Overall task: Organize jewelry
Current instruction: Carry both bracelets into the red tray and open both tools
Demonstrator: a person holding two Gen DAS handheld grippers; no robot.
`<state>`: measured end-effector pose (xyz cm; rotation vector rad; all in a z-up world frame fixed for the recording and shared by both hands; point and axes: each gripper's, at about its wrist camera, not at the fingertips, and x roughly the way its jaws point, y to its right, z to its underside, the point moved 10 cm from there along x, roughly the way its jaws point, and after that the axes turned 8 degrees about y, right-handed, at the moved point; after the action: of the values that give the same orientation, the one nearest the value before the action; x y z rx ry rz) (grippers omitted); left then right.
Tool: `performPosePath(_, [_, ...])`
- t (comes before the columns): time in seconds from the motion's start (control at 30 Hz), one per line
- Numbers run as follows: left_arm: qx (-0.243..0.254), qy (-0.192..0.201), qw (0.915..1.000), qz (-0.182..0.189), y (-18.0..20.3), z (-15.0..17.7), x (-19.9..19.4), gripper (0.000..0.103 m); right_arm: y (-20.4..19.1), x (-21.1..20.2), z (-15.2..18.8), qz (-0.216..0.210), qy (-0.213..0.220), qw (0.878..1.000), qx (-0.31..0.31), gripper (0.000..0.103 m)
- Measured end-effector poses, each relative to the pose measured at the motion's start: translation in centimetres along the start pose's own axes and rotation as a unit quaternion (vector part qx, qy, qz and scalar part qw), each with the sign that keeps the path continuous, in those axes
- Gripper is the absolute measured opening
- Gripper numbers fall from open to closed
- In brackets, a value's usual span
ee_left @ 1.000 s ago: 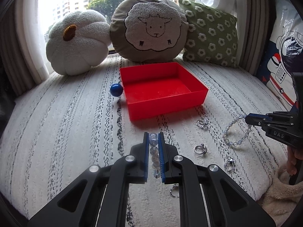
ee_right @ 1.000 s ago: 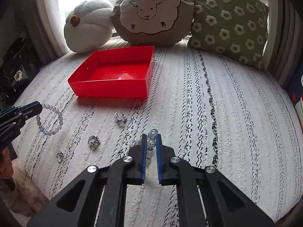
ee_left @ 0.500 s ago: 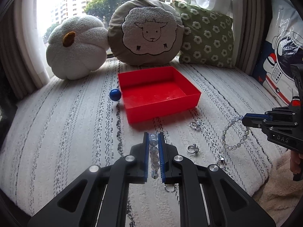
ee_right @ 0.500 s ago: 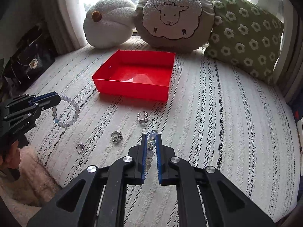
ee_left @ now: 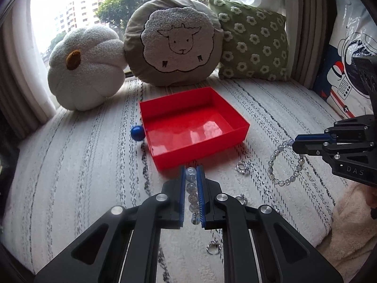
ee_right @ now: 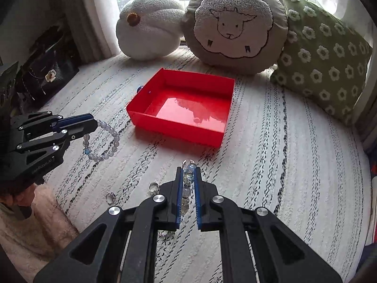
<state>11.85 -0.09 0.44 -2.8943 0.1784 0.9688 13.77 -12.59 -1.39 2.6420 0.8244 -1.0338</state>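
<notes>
A red open tray sits on the striped white cushion, nothing visible in it. My left gripper is shut on a bracelet of pale blue-grey beads and holds it above the cushion, just short of the tray's near side. My right gripper is shut on a clear bead bracelet, lifted to the right of the tray. Silver rings lie on the cushion below.
A small blue ball lies at the tray's left side. A white pumpkin pillow, a sheep pillow and a green flowered pillow line the back. An astronaut pillow stands right. A black bag sits left.
Both grippers have risen and moved toward the tray, each keeping its bracelet. The rings on the cushion have stayed put.
</notes>
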Motion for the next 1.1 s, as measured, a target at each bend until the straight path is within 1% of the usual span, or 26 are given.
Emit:
performPosePath(0.1, [0.004,-0.018,0.9998,0.003,-1.0,-1.8,1.9,0.009,0.2,1.1,-3.0,-0.01,-0.01,1.0,0.0,0.009])
performPosePath(0.3, [-0.017,-0.054,0.9983,0.017,-3.0,-5.4,6.0,0.009,0.6,4.6,-8.3,-0.019,-0.037,0.999,0.01,0.009])
performPosePath(0.37, [-0.024,-0.062,0.9977,0.013,-3.6,-6.5,7.2,0.009,0.7,5.8,-9.6,-0.015,-0.041,0.999,0.009,0.009])
performPosePath(0.5, [-0.037,-0.088,0.995,0.028,-4.1,-7.5,10.2,0.009,0.8,8.3,-11.5,-0.015,-0.053,0.998,0.011,0.009])
performPosePath(0.63, [-0.057,-0.117,0.9911,0.031,-4.6,-7.2,13.5,0.009,1.0,11.1,-12.1,-0.016,-0.069,0.997,0.024,0.009])
performPosePath(0.8, [-0.069,-0.144,0.9867,0.029,-5.1,-5.9,16.8,0.009,1.2,14.6,-11.6,-0.021,-0.091,0.995,0.04,0.009])
performPosePath(0.93, [-0.076,-0.154,0.9848,0.028,-5.5,-5.1,18.1,0.009,1.9,16.7,-10.5,-0.017,-0.109,0.992,0.054,0.009])
performPosePath(1.1, [-0.065,-0.164,0.9843,0.008,-6.3,-4.0,19.0,0.009,3.1,18.3,-9.4,-0.008,-0.123,0.99,0.064,0.009])
